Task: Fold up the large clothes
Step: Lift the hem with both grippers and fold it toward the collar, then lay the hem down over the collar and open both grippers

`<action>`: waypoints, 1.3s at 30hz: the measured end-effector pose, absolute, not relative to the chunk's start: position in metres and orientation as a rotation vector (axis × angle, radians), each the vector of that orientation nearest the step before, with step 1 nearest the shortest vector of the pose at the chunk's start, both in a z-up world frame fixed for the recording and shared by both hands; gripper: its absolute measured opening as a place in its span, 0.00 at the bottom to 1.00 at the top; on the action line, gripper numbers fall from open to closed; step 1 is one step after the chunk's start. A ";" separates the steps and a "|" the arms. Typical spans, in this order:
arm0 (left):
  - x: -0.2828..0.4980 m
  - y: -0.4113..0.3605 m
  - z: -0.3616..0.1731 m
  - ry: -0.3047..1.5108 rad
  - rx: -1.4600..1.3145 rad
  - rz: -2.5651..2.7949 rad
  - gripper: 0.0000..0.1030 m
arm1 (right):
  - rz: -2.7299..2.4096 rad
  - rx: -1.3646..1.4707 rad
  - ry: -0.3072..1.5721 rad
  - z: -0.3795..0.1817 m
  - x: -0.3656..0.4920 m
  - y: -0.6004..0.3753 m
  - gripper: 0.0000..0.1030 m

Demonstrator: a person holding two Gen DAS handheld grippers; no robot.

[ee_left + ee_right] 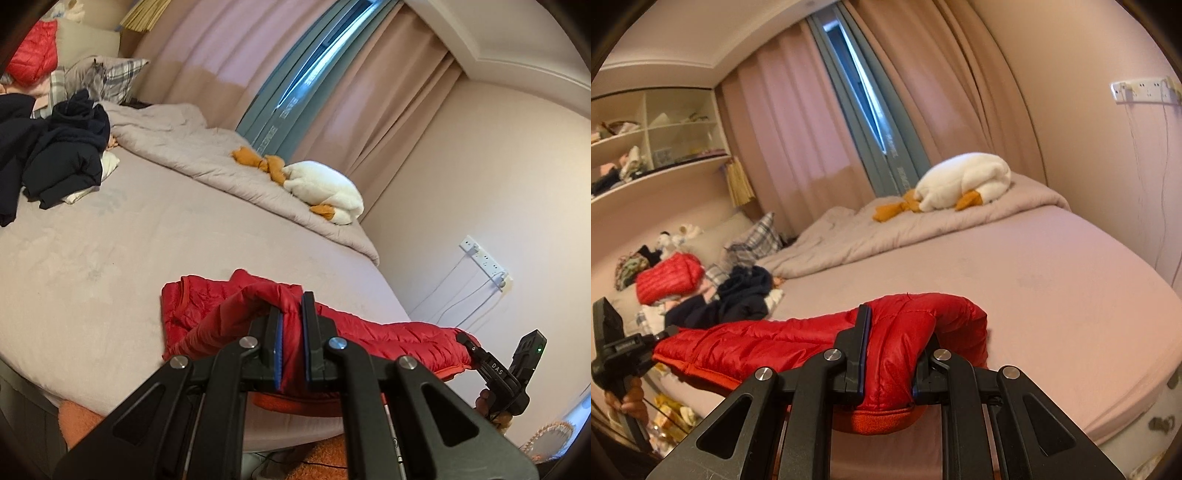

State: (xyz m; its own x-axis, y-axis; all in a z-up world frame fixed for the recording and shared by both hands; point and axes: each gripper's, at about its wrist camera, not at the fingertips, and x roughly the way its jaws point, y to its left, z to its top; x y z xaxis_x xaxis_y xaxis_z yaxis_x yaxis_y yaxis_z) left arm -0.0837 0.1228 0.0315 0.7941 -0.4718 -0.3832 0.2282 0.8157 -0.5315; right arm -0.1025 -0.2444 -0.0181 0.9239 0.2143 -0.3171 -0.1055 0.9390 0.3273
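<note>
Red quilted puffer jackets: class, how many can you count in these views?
2. One red quilted puffer jacket is clamped in both grippers at the bed's near edge; another tops the far clothes pile. More may be buried.

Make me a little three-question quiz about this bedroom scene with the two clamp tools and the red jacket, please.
1. True or false: both grippers are clamped on the same red puffer jacket.
2. Which lies on the folded grey quilt by the curtains?
A. a white plush duck
B. a laptop
C. a pair of shoes
3. Fill in: the pile of dark clothes lies near the ____ pillow at the head of the bed.

Key
1. True: the left gripper and the right gripper each pinch a fold of it.
2. A, the white plush duck.
3. Plaid: the plaid pillow.
</note>
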 end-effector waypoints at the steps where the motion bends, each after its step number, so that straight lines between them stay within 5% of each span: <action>1: -0.076 0.124 0.029 0.538 -0.488 -0.389 0.07 | 0.164 0.312 0.363 -0.018 -0.100 -0.244 0.17; 39: -0.003 0.117 0.016 0.607 -0.485 -0.302 0.08 | 0.127 0.286 0.436 -0.013 -0.039 -0.237 0.17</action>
State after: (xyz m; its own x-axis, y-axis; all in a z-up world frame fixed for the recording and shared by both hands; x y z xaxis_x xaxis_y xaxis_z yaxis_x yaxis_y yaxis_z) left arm -0.0033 0.1167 0.0163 0.7831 -0.4072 -0.4700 0.1292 0.8458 -0.5175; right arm -0.0391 -0.2371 -0.0133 0.8995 0.1815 -0.3973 -0.0599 0.9522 0.2995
